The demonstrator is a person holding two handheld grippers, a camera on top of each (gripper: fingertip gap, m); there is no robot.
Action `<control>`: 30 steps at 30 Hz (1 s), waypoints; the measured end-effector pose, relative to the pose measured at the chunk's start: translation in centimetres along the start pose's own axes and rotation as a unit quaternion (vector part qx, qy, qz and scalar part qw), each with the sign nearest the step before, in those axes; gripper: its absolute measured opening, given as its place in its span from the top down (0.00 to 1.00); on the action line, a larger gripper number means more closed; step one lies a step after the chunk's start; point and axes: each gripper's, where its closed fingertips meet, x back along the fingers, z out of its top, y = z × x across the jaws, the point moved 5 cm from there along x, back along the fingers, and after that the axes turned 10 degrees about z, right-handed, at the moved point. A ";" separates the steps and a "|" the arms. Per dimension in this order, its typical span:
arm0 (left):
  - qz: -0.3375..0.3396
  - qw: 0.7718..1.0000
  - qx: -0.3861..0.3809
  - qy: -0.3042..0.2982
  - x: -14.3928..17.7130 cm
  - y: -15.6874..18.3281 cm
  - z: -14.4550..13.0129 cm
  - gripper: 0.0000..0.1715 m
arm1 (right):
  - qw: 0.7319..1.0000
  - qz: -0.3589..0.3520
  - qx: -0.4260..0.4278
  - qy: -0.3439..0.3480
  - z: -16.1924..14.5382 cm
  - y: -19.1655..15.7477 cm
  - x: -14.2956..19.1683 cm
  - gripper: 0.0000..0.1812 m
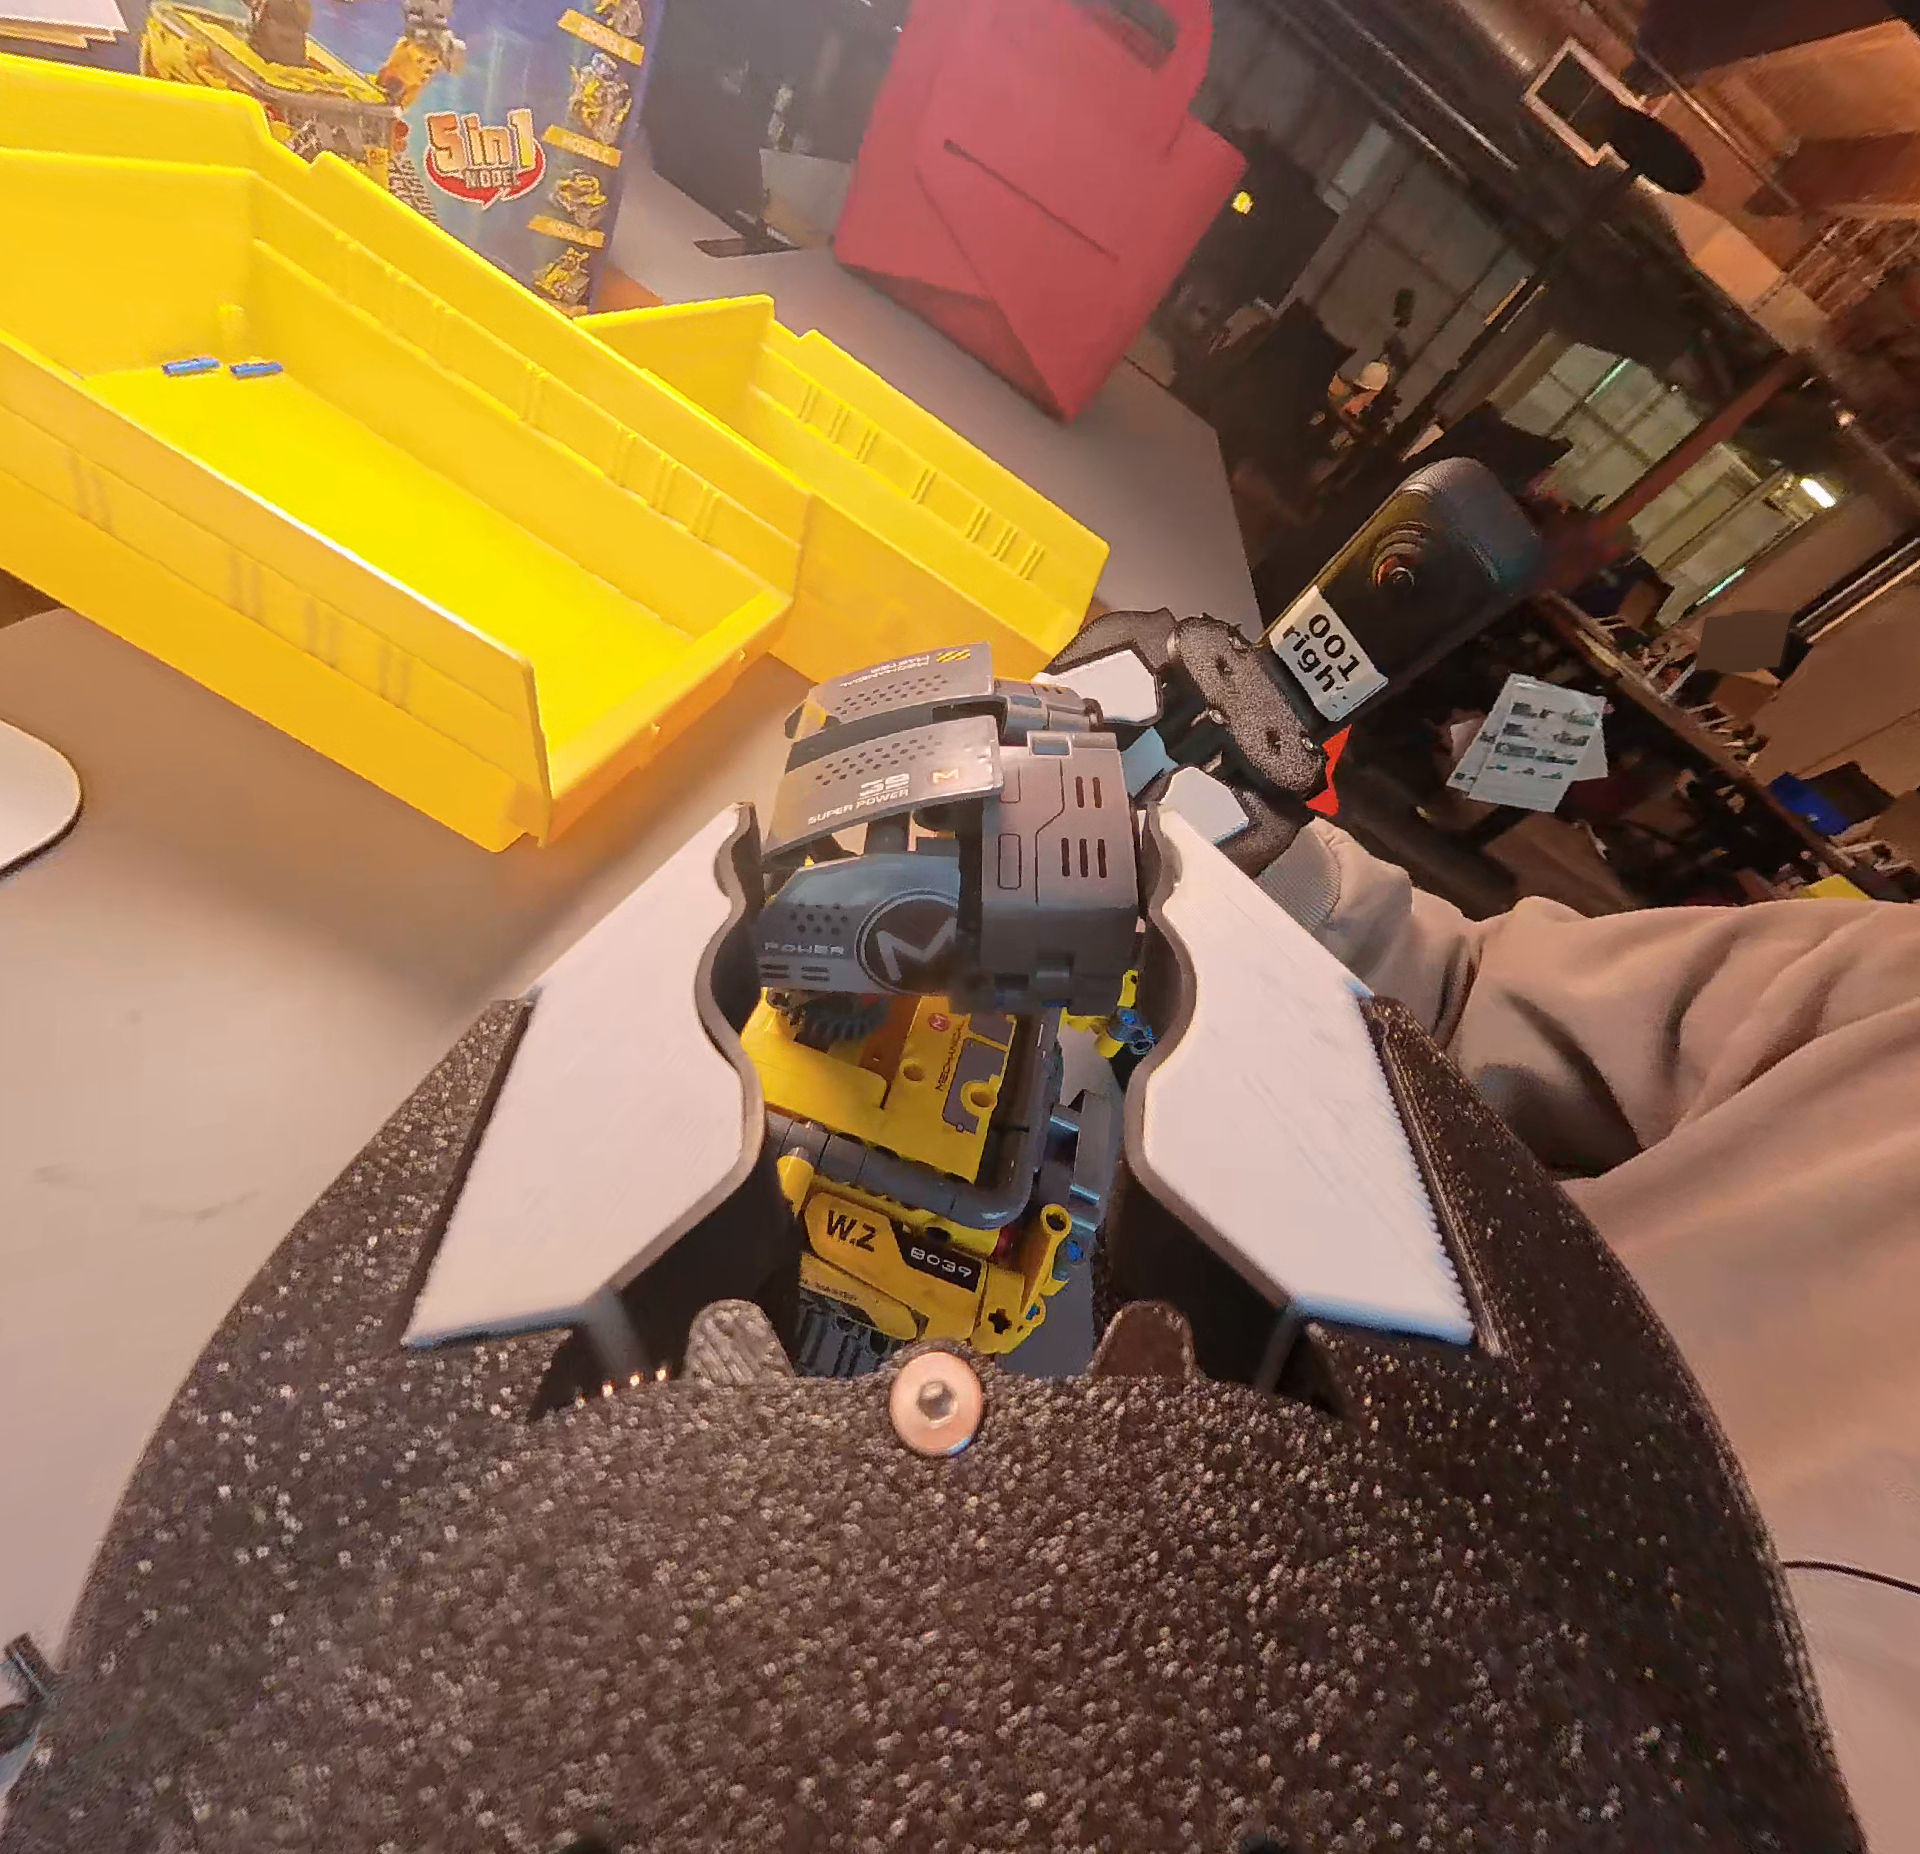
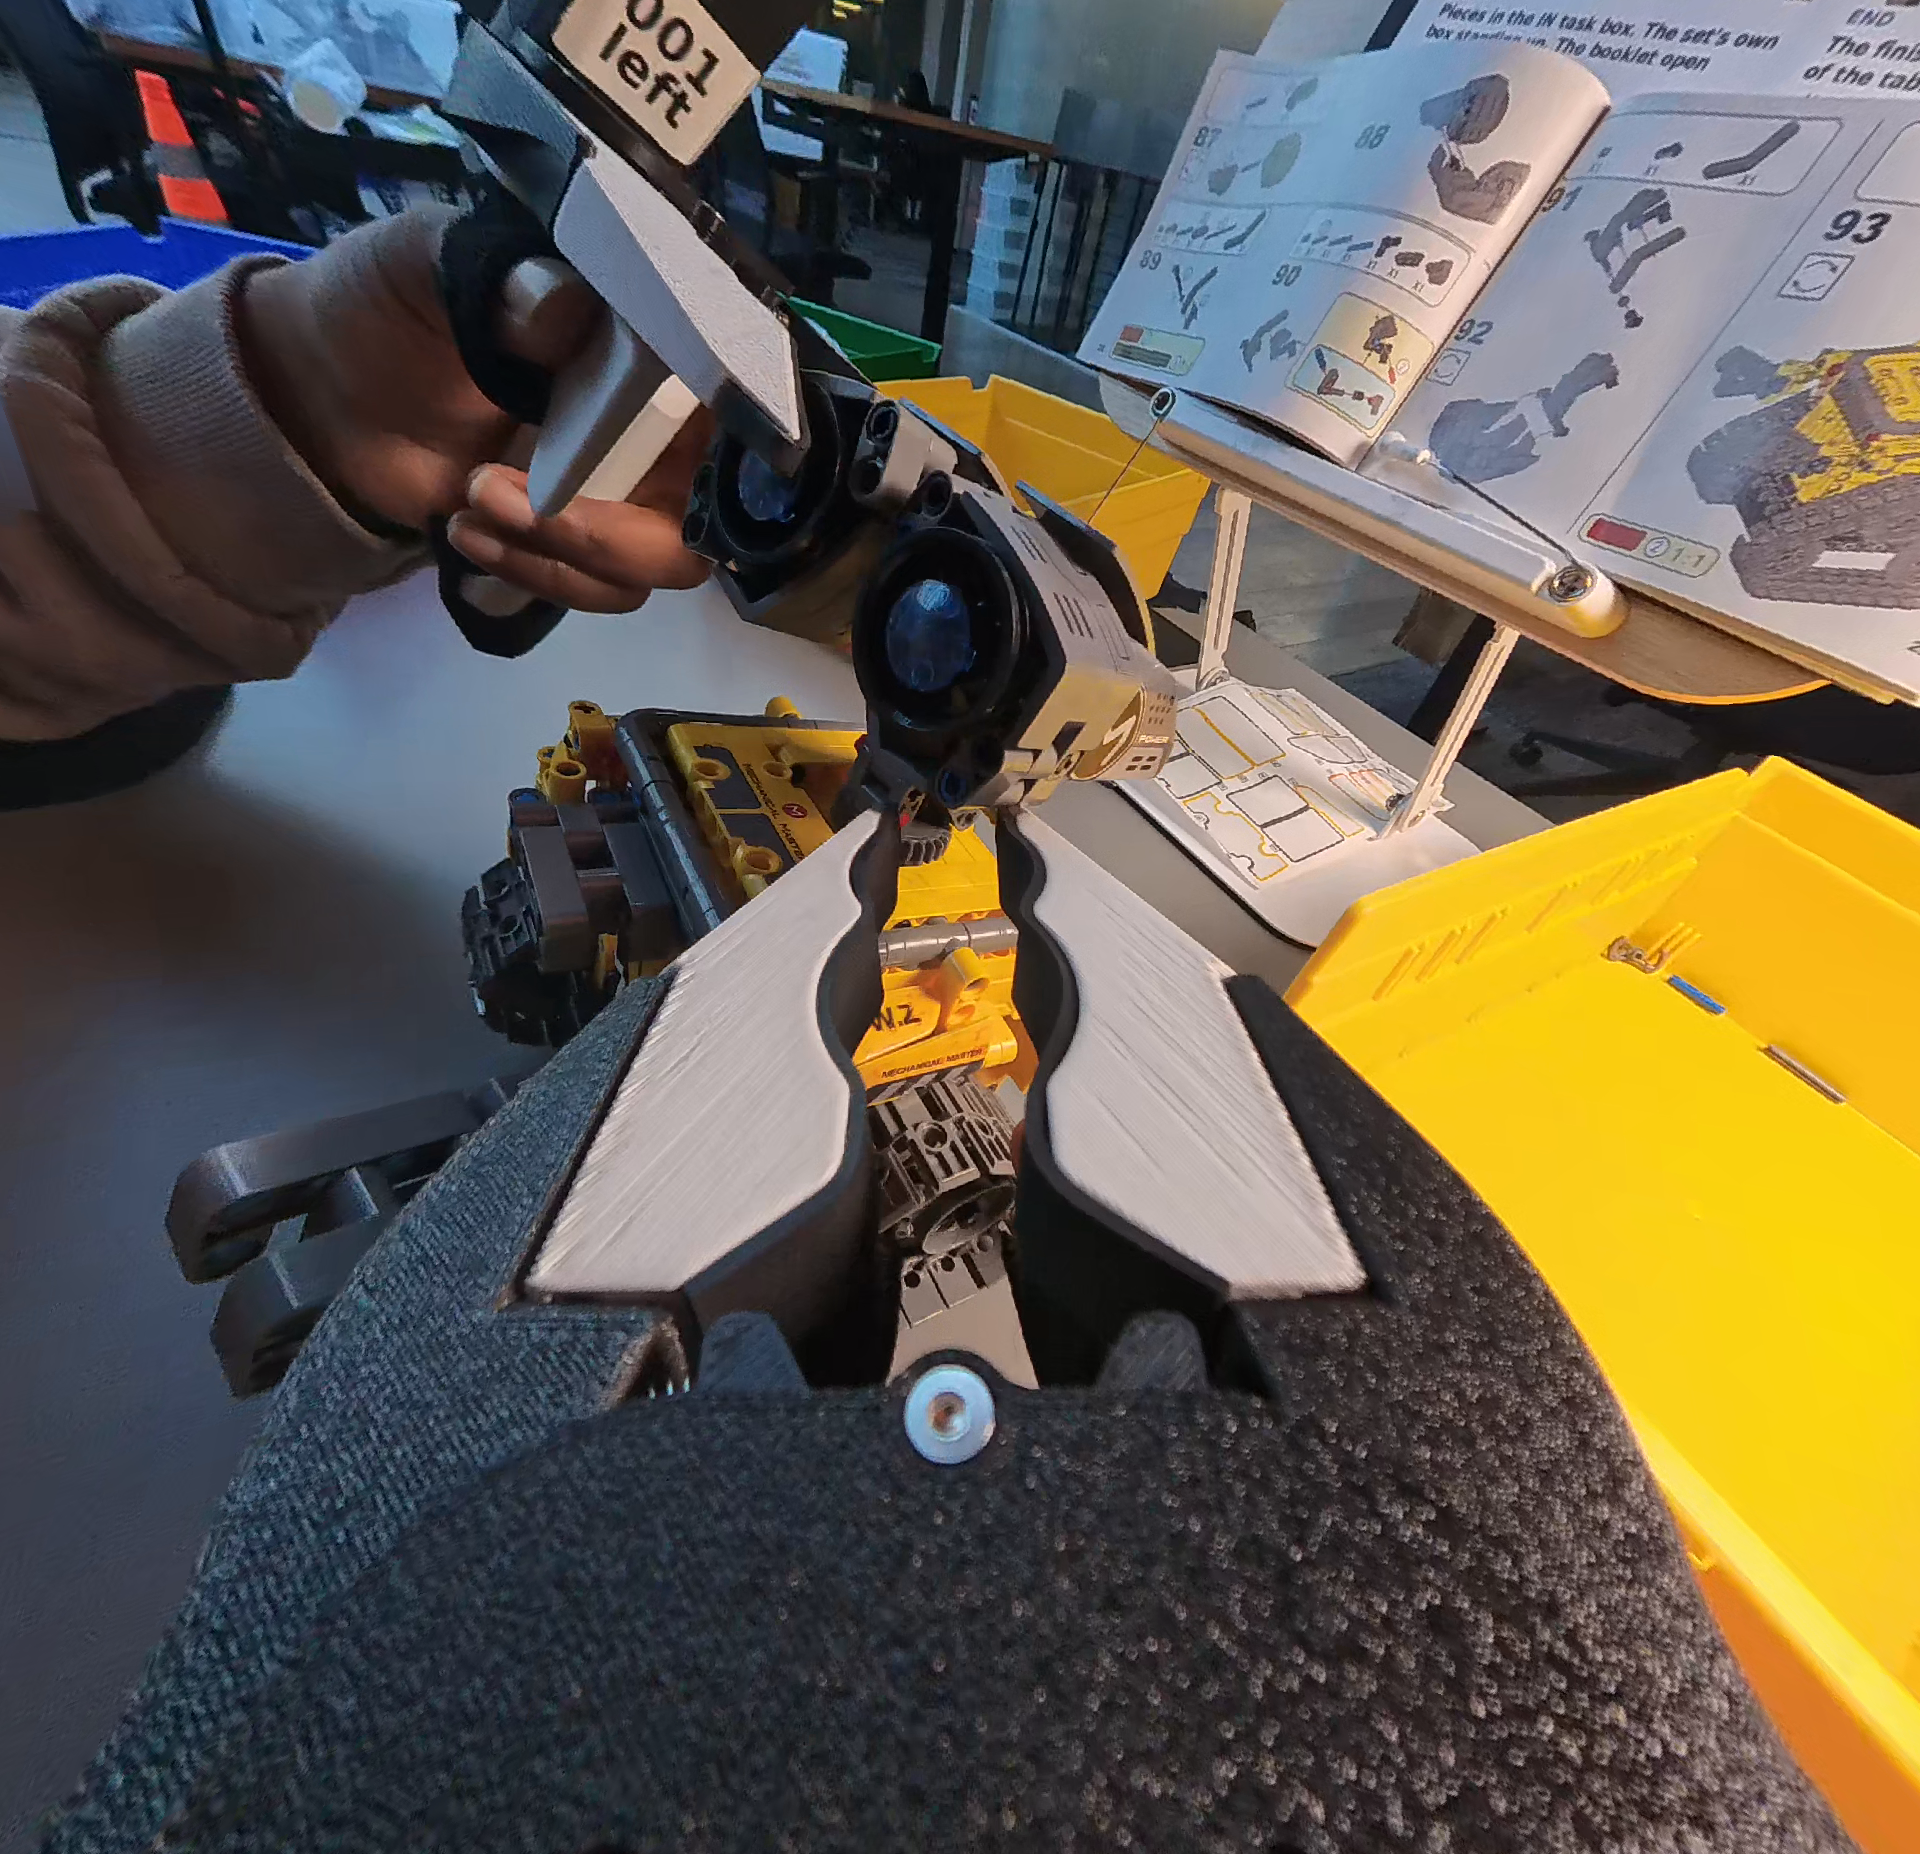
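A brick-built toy vehicle with a yellow body [image 1: 904, 1087] and a grey two-lens head [image 1: 1049, 848] stands on the grey table. My left gripper [image 1: 945, 848] is shut on the head, one finger on each side. In the right wrist view, its finger [image 2: 686, 287] presses on the far lens barrel. My right gripper [image 2: 943, 838] is nearly closed on the small gear and neck under the head [image 2: 1039, 609], above the yellow body [image 2: 748, 796]. It also shows in the left wrist view [image 1: 1153, 744], just behind the head.
Two yellow bins [image 1: 343, 516] [image 1: 935, 516] lie behind the model; one holds two small blue pieces [image 1: 218, 365]. The toy's box [image 1: 499, 121] and a red object [image 1: 1039, 173] stand farther back. An open booklet on a stand [image 2: 1455, 277], another yellow bin [image 2: 1610, 1129] and black loose parts [image 2: 301, 1212] are nearby. My right fingertips sit around 5 cm from my left ones.
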 end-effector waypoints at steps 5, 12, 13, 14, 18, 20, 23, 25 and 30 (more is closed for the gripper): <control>-0.037 0.999 -0.017 0.011 0.2 -0.4 -0.1 0.58 | 1.000 0.009 0.009 0.004 0.2 -0.3 0.1 0.90; -0.114 0.992 -0.049 0.026 0.9 -0.7 -0.7 0.58 | 0.997 0.060 0.045 0.010 0.4 -1.9 0.1 0.90; -0.122 0.990 -0.056 0.029 1.0 -0.7 -0.8 0.58 | 0.996 0.072 0.047 0.013 0.4 -2.3 0.1 0.90; -0.128 0.989 -0.063 0.032 1.1 -0.7 -0.9 0.58 | 0.995 0.083 0.048 0.016 0.5 -2.5 0.2 0.90; -0.137 0.985 -0.097 0.032 1.6 -0.7 -1.2 0.58 | 0.993 0.104 0.055 0.020 0.7 -3.1 0.5 0.90; -0.130 0.984 -0.117 0.031 1.9 -0.8 -1.3 0.58 | 0.992 0.113 0.052 0.027 0.8 -3.3 0.8 0.90; -0.119 0.983 -0.131 0.042 2.5 -1.1 -1.0 0.59 | 0.992 0.114 0.045 0.044 1.2 -3.3 1.0 0.90; -0.116 0.984 -0.127 0.048 2.8 -1.4 -0.8 0.59 | 0.992 0.112 0.041 0.052 1.5 -3.2 1.2 0.90; -0.118 0.983 -0.132 0.052 3.1 -1.2 -0.7 0.62 | 0.992 0.103 0.039 0.054 1.5 -3.0 1.2 0.90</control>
